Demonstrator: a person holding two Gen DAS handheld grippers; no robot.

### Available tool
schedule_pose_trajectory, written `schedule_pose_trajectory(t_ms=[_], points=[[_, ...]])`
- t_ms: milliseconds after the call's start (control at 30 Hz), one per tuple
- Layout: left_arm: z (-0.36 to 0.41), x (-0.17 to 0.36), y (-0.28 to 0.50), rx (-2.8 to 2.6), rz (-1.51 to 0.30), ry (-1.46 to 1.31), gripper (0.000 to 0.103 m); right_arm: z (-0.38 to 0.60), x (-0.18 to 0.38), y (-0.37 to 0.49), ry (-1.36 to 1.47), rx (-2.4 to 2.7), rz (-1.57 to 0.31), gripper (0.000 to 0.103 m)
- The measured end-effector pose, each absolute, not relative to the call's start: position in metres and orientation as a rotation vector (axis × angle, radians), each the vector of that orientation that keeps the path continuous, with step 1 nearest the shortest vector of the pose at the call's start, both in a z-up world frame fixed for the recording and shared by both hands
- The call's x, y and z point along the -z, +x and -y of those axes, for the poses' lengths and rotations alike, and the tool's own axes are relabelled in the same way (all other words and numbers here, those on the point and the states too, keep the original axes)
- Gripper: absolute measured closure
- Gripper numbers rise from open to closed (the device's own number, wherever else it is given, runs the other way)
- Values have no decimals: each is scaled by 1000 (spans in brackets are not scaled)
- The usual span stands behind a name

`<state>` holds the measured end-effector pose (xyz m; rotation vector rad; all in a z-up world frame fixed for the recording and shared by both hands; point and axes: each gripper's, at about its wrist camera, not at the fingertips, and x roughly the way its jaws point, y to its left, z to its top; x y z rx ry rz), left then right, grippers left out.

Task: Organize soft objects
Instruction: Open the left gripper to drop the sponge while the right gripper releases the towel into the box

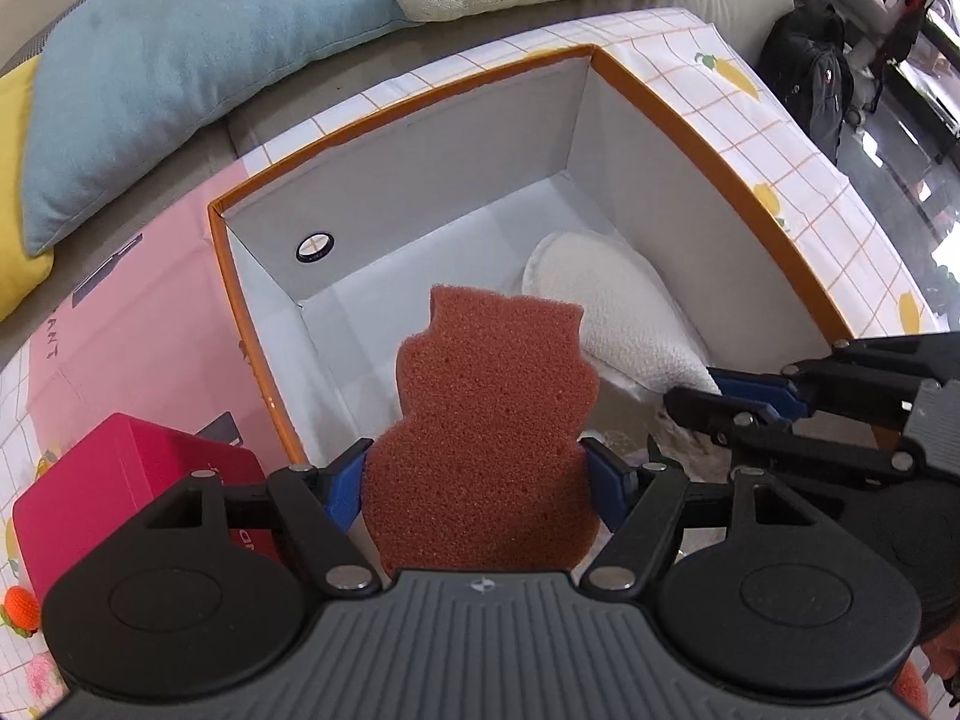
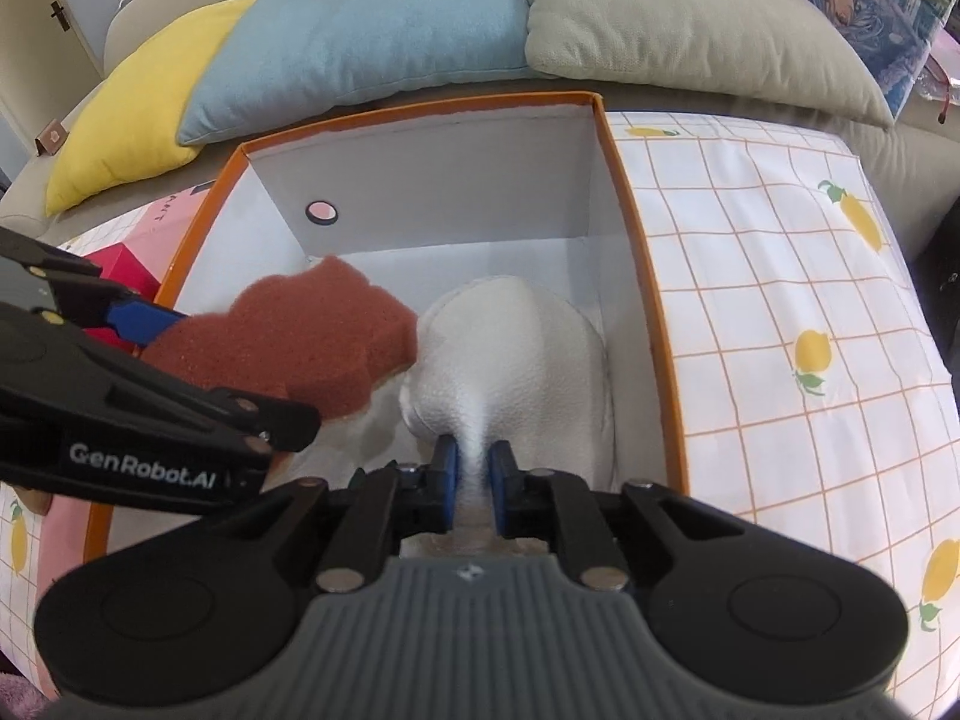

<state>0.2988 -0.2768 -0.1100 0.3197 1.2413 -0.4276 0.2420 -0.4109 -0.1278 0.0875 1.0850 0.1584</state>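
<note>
An orange-rimmed white box (image 1: 720, 138) stands open on the checked cloth. My left gripper (image 1: 477, 480) is shut on a brown, bear-shaped sponge (image 1: 486, 396), its blue pads pressing the sponge's lower sides, and holds it over the box's left half. In the right wrist view the sponge (image 2: 288, 342) hangs inside the box (image 2: 636, 228) with the left gripper (image 2: 228, 372) around it. My right gripper (image 2: 474, 468) is shut on a white fluffy cloth (image 2: 516, 354), pinching its near end. The cloth (image 1: 606, 312) rests low in the box's right side, and the right gripper (image 1: 714, 396) reaches in from the right.
A red box (image 1: 126, 480) and a pink flat carton (image 1: 138, 324) lie left of the orange box. Yellow (image 2: 138, 120), blue (image 2: 360, 30) and grey-green (image 2: 690, 18) pillows line the sofa behind. The lemon-print cloth (image 2: 780, 312) covers the surface to the right. A black backpack (image 1: 816, 84) stands far right.
</note>
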Motion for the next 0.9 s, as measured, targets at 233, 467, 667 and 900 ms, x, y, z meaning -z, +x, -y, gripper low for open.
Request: schedule_pose_trajectory(t_ms=[233, 467, 667, 900], points=[[267, 101, 298, 429, -1210, 269, 14, 406, 120, 239, 61, -156, -1080, 79], [258, 86, 293, 456, -1193, 204, 13, 401, 109, 235, 61, -152, -1067, 67], [256, 77, 290, 472, -1171, 172, 12, 396, 102, 228, 47, -158, -1059, 58], [251, 74, 289, 453, -1136, 123, 12, 394, 102, 222, 57, -165, -1064, 58]])
